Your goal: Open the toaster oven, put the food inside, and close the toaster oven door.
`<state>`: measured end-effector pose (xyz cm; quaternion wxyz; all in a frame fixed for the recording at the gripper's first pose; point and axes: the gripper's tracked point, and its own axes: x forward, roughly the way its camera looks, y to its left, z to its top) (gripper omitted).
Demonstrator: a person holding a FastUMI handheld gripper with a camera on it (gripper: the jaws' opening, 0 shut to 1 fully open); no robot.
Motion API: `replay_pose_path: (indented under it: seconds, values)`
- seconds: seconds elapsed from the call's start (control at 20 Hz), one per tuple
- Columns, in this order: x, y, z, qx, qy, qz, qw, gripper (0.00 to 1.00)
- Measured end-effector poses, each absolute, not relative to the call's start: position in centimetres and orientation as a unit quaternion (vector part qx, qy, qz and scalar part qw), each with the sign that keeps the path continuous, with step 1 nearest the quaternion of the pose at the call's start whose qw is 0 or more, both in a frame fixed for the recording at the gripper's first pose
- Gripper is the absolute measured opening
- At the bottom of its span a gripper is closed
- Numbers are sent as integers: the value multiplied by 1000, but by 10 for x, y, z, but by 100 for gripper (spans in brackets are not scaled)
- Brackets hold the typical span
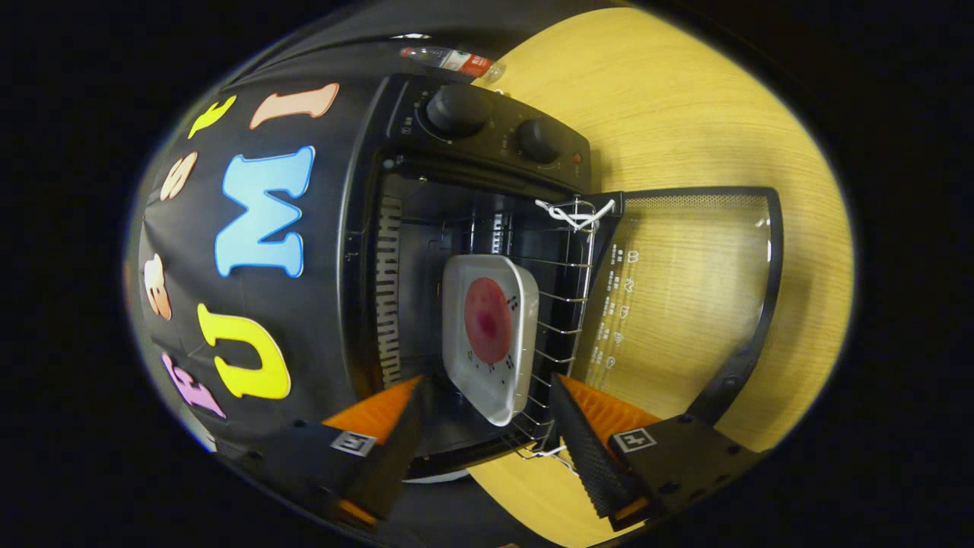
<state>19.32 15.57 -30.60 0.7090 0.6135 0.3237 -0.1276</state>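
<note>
Gripper view: food plate (491, 335) inside oven (456, 190).
My gripper (487, 411) gapes wide, empty; door (685, 289) at three o'clock might slip shutting.

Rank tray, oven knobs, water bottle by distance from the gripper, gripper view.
Gripper is open.
1. Tray with the red food, on the rack inside the open oven, just ahead of the fingers.
2. Knobs, on the oven's control panel, beyond the tray.
3. Water bottle, lying behind the oven, farthest.

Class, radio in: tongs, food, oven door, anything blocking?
Tongs open, empty. White dish with food on oven rack. Glass door open flat. Nothing blocking it.
</note>
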Motion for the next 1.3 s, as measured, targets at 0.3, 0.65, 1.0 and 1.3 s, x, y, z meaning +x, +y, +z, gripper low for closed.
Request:
replay_pose_path:
  seconds: [0.3, 0.65, 1.0, 1.3]
  values:
    - [161, 141, -282, 487, 336, -59, 804, 98]
    - [123, 133, -275, 326, 354, 5, 876, 98]
    - [78, 136, -286, 126, 384, 71, 912, 98]
    - [39, 137, -314, 51, 451, 96, 886, 98]
